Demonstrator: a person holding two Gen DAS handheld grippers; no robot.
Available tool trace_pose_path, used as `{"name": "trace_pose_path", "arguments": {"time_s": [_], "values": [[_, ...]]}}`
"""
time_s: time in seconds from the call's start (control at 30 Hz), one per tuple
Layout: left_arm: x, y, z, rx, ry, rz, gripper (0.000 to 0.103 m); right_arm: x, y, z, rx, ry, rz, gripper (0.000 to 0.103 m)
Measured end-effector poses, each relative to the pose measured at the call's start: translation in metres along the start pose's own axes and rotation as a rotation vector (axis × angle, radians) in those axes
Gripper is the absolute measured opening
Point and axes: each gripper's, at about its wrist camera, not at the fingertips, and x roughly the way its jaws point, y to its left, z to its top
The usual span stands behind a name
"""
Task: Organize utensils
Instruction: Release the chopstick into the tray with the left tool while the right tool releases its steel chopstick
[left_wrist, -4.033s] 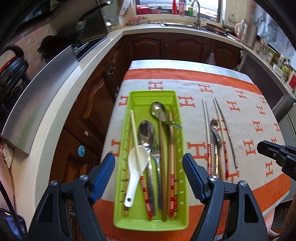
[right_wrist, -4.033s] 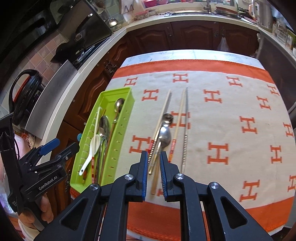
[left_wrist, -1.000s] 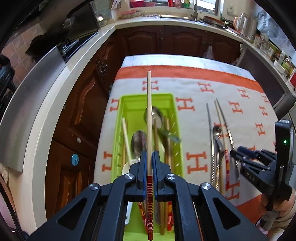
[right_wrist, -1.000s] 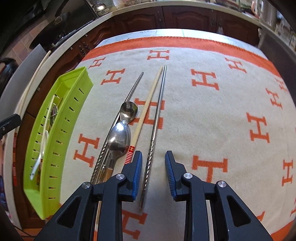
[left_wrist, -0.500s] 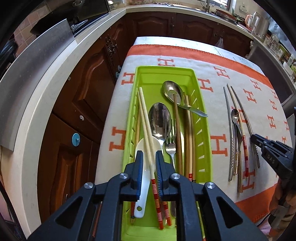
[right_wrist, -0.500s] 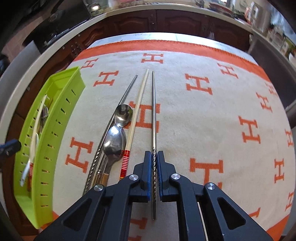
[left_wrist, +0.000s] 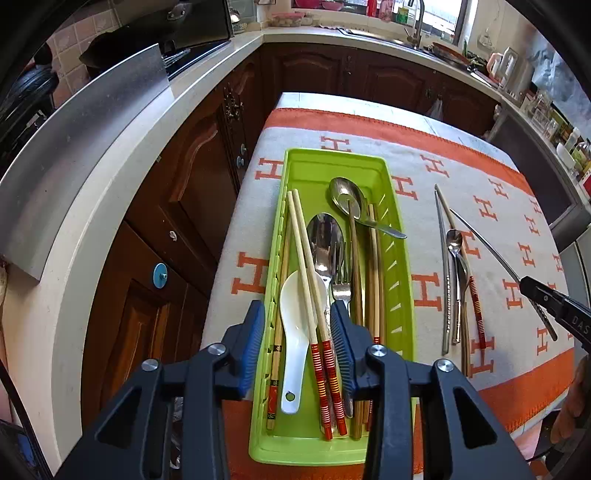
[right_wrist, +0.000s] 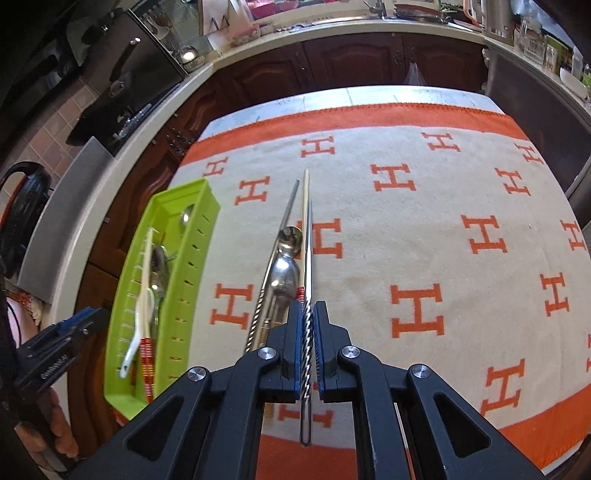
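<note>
A green tray (left_wrist: 332, 153) holds spoons, a fork and several chopsticks. My left gripper (left_wrist: 297, 310) hangs over its near end, jaws opening. A white spoon (left_wrist: 291, 332) and two red-banded wooden chopsticks (left_wrist: 306, 273) lie in the tray between the fingers, and the pads do not press them. My right gripper (right_wrist: 307, 308) is shut on a twisted metal chopstick (right_wrist: 309, 258), held off the cloth. That chopstick (left_wrist: 487, 243) also shows in the left wrist view, slanting up from the right gripper (left_wrist: 528, 284). The tray (right_wrist: 201, 236) lies to its left.
On the orange-and-cream cloth (right_wrist: 443, 221) lie another metal chopstick (right_wrist: 286, 218), a wooden chopstick (right_wrist: 305, 192) and two metal spoons (right_wrist: 284, 273). The table edge runs just left of the tray, with dark cabinets (left_wrist: 184, 192) and a counter beyond. A hand (right_wrist: 55, 443) holds the left gripper.
The left gripper brought a wooden chopstick down into the tray and let go, its jaws widening. The right gripper closed on the metal chopstick and raised it off the cloth.
</note>
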Motion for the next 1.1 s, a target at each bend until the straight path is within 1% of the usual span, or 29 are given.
{"name": "trace_pose_path", "arguments": {"time_s": [0.13,0.23,0.3,0.37,0.53,0.63,0.7,0.73,0.87,0.93,1.1], "values": [[-0.007,0.005,-0.003,-0.01,-0.019,-0.011,0.036,-0.022,0.016,0.001,-0.027,-0.035,0.017,0.005],[-0.01,0.01,-0.004,-0.014,-0.028,-0.015,0.036,-0.025,0.023,0.001,-0.039,-0.041,0.008,0.005],[-0.012,0.013,-0.005,-0.016,-0.034,-0.014,0.036,-0.025,0.024,0.0,-0.028,-0.037,0.013,0.005],[-0.015,0.018,-0.005,-0.024,-0.041,-0.012,0.036,-0.031,0.027,0.001,-0.027,-0.052,0.022,0.005],[-0.016,0.029,-0.006,-0.05,-0.052,-0.002,0.036,-0.053,0.044,0.006,-0.056,-0.103,0.067,0.005],[-0.016,0.034,-0.005,-0.06,-0.052,-0.002,0.036,-0.067,0.064,0.011,-0.088,-0.124,0.104,0.005],[-0.016,0.036,-0.005,-0.063,-0.053,-0.001,0.036,-0.07,0.08,0.014,-0.116,-0.121,0.122,0.005],[-0.016,0.037,-0.004,-0.064,-0.054,0.002,0.037,-0.069,0.088,0.015,-0.126,-0.116,0.128,0.005],[-0.022,0.04,-0.003,-0.066,-0.082,0.037,0.055,-0.054,0.117,0.019,-0.148,-0.068,0.144,0.005],[-0.026,0.043,-0.002,-0.068,-0.096,0.053,0.056,-0.043,0.129,0.02,-0.157,-0.048,0.141,0.005],[-0.026,0.047,0.0,-0.081,-0.096,0.057,0.056,-0.008,0.152,0.019,-0.169,0.003,0.116,0.006]]}}
